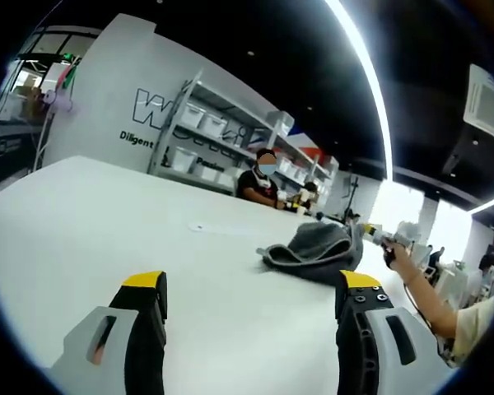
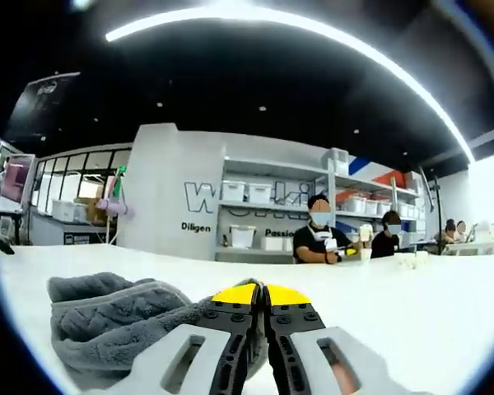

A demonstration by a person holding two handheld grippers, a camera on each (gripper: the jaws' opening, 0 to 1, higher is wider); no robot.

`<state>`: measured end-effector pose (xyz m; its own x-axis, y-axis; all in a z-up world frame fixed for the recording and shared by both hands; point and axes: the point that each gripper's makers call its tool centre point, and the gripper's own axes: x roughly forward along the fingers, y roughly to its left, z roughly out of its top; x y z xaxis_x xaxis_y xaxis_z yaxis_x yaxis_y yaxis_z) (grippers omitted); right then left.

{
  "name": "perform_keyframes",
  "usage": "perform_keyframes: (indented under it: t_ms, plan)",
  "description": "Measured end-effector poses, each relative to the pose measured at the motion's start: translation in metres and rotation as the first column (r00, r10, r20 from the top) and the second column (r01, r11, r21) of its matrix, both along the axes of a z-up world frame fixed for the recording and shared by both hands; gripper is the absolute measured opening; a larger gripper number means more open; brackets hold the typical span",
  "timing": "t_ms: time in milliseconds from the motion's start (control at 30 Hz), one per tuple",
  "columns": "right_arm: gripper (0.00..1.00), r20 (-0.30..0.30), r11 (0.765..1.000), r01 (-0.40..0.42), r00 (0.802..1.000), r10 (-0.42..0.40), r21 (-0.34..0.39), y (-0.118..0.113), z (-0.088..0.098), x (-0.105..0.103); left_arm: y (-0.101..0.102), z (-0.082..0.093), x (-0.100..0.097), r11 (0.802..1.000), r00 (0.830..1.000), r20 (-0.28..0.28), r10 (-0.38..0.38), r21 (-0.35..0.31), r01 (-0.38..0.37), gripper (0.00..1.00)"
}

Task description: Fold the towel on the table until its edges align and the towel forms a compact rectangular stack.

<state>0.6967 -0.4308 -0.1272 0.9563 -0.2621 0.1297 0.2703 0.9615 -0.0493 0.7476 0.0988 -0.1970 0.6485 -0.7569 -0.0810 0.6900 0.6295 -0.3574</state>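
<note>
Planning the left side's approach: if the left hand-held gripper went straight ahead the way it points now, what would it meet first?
Probably bare white table. The left hand-held gripper, jaws wide open, points across the tabletop; the crumpled grey towel lies ahead but toward its right jaw, so it might be clipped. Depth is unclear.

Bright ceiling light strip (image 1: 358, 49); edges bend, background perhaps slightly soft.
</note>
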Motion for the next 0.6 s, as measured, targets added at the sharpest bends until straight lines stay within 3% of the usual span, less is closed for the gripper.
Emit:
perform_keyframes:
  t_ms: [600]
  plan:
    - [0.00, -0.209, 0.991, 0.015, 0.978, 0.013, 0.133, -0.016, -0.061, 0.010, -0.001, 0.003, 0.001, 1.000, 1.000, -0.001, -0.012, 0.004, 0.012, 0.82]
